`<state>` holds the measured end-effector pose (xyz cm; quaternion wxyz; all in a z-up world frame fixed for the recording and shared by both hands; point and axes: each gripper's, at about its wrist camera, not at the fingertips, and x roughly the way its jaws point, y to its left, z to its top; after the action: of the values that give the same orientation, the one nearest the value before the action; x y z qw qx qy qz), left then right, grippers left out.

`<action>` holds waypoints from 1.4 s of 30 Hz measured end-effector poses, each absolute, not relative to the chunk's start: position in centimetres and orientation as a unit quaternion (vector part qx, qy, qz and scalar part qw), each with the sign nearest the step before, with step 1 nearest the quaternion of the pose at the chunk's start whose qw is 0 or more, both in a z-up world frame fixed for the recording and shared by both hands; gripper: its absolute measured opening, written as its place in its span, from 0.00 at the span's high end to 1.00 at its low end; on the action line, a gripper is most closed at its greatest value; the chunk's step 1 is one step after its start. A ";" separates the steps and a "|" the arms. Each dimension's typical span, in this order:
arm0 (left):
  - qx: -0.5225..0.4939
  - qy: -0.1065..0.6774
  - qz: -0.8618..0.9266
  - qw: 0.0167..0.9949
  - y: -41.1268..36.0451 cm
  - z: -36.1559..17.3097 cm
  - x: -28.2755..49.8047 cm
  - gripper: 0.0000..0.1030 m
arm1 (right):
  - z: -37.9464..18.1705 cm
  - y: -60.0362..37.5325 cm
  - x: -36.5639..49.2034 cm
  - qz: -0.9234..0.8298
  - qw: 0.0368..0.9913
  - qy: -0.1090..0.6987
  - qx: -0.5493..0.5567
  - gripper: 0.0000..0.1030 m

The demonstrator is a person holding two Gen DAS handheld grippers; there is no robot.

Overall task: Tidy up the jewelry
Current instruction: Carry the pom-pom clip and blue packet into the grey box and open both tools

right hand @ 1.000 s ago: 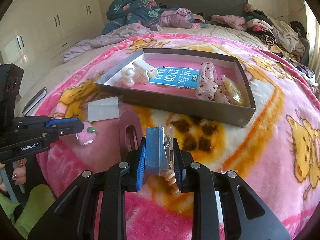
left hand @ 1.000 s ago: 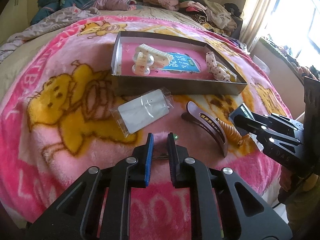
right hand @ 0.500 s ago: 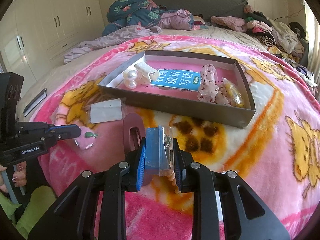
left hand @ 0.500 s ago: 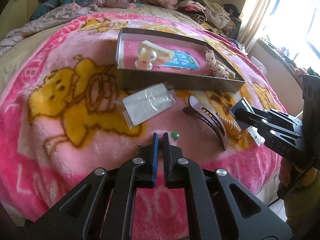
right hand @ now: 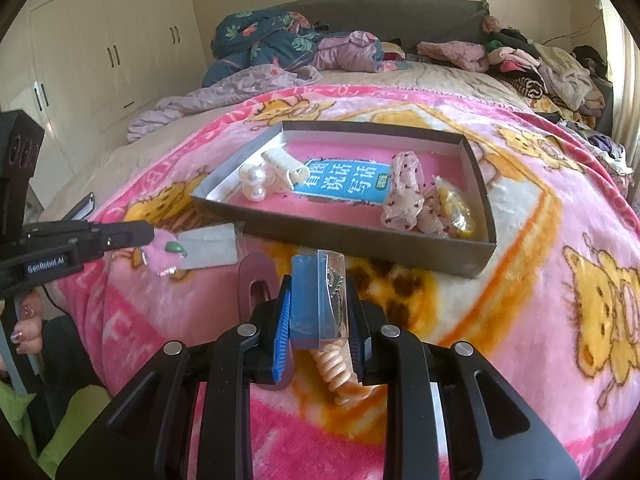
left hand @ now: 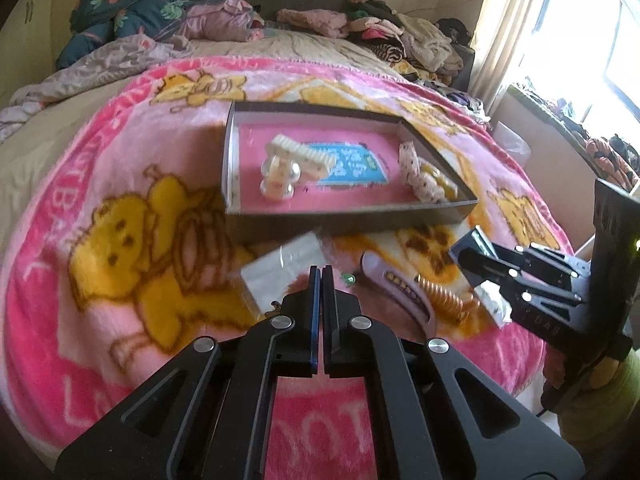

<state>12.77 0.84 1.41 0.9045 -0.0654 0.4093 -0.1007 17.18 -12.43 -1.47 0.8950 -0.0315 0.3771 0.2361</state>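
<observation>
My left gripper (left hand: 321,274) is shut; in the right wrist view a small pink fluffy ornament with a green leaf (right hand: 166,254) hangs at the tip of the left gripper (right hand: 149,233), just above the blanket. Its green bit (left hand: 351,278) peeks out beside the right finger. My right gripper (right hand: 318,300) is shut on a small clear jewelry box with a blue insert (right hand: 306,296), low over the blanket. The same right gripper (left hand: 470,254) shows at the right edge. A dark shallow box (left hand: 352,220) (right hand: 360,236) with pink lining lies beyond both grippers.
The box holds a white pearl hair claw (right hand: 276,172), a blue card (right hand: 344,182), a dotted scrunchie (right hand: 406,192) and a yellow piece (right hand: 456,208). On the blanket lie a white packet (left hand: 280,272), a purple hair clip (left hand: 396,292) and an orange spiral tie (left hand: 440,296). Piled clothes fill the far side of the bed.
The left jaws went from slightly apart to shut, then the left gripper rose a little. The pink fluffy ornament came up off the blanket with it. The right gripper stayed put.
</observation>
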 end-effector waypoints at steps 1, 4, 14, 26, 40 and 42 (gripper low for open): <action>-0.065 0.407 -0.101 0.905 0.8 1.7 13.2 1.00 | -1.4 -12.6 17.3 0.236 0.896 0.376 -0.031 0.77; -0.062 0.401 -0.100 0.908 0.8 2.5 14.2 1.00 | -1.0 -13.0 17.8 0.235 0.898 0.371 -0.029 0.77; -0.065 0.393 -0.093 0.912 0.6 3.7 18.6 1.00 | 0.0 -14.4 20.4 0.221 0.908 0.354 -0.021 0.77; -0.062 0.405 -0.103 0.906 -1.4 2.0 22.3 1.00 | 1.0 -16.4 24.6 0.192 0.920 0.340 -0.018 0.77; -0.056 0.423 -0.111 0.898 -2.6 -0.3 24.4 1.00 | -0.6 -16.7 29.5 0.175 0.915 0.362 -0.024 0.77; -0.057 0.424 -0.111 0.897 -2.7 -0.5 24.6 1.00 | -0.8 -16.6 30.3 0.174 0.914 0.365 -0.025 0.77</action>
<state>24.64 -2.66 -0.49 0.8968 -0.0568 0.4245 -0.1112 30.26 -16.60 -0.82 0.9140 -0.0248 0.3655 0.1742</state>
